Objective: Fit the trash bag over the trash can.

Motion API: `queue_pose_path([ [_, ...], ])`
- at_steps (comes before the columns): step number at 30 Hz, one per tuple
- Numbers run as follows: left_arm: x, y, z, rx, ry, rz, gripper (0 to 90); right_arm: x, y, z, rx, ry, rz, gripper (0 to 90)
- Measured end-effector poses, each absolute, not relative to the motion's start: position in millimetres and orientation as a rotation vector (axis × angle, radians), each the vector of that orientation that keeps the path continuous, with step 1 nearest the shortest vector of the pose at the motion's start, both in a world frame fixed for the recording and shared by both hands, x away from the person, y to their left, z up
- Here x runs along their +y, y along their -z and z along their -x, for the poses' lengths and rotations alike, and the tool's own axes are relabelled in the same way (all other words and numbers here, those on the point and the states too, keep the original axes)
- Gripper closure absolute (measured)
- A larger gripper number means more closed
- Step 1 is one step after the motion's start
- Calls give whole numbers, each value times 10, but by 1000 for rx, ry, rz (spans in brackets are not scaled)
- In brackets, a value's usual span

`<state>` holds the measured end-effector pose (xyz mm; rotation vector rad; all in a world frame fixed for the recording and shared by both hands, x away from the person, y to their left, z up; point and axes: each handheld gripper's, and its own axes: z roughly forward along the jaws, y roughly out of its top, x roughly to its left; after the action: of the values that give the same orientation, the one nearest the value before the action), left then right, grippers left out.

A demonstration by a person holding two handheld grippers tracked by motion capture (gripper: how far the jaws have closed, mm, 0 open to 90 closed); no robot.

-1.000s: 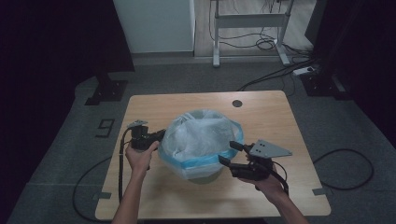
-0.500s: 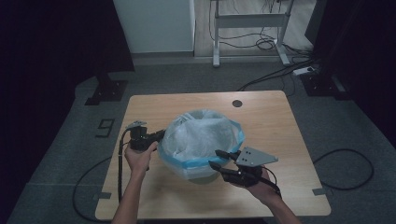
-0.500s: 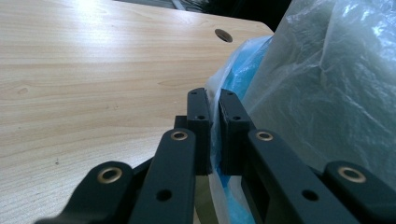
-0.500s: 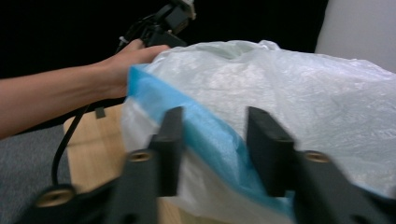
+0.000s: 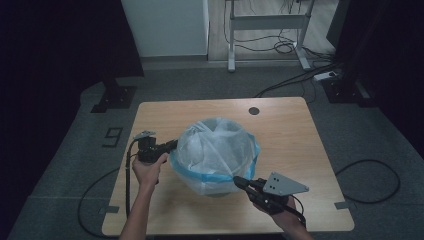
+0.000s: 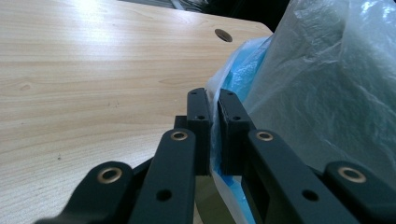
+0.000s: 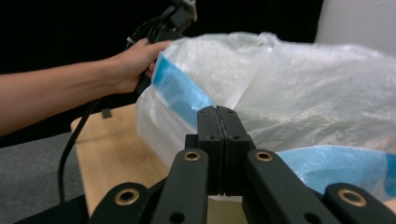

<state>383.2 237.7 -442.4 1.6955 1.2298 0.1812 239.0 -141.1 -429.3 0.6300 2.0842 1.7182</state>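
Observation:
A bin lined with a translucent plastic bag (image 5: 215,150) with a blue band stands in the middle of the wooden table (image 5: 290,130). My left gripper (image 5: 172,145) is at the bag's left edge. In the left gripper view it (image 6: 214,112) is shut on a fold of the bag's film (image 6: 327,93), which is pinched between the pads. My right gripper (image 5: 236,179) sits low at the bag's front right. In the right gripper view it (image 7: 217,116) is shut, pad against pad, with nothing seen between them and the bag (image 7: 303,93) just beyond. The other hand (image 7: 135,60) shows past the bag.
A round cable hole (image 5: 254,110) sits near the table's far edge. Each gripper trails a black cable (image 5: 127,180) off the table. On the floor behind stand a desk frame (image 5: 265,25) and a power strip (image 5: 327,76) with loose cables.
My right gripper has pulled back toward the table's front edge and slightly left along the bag's front. The left gripper has stayed on the bag's left edge.

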Motion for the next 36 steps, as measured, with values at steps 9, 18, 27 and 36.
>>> queue_pose_path([
  [9,2388,4424,-3800,1225,-179,-1706,858,-1479,4761,-2533,2187,-1664,-764,884],
  [18,2391,4494,-3810,1232,-167,-1731,868,-1557,5038,-2681,2214,-1657,-870,884],
  [27,2379,4506,-3794,1232,-167,-1749,870,-1455,5193,-2690,2271,-1572,-920,885],
  [36,2358,4596,-3729,1222,-146,-1788,868,-1420,5382,-2774,2320,-1496,-1018,884],
])
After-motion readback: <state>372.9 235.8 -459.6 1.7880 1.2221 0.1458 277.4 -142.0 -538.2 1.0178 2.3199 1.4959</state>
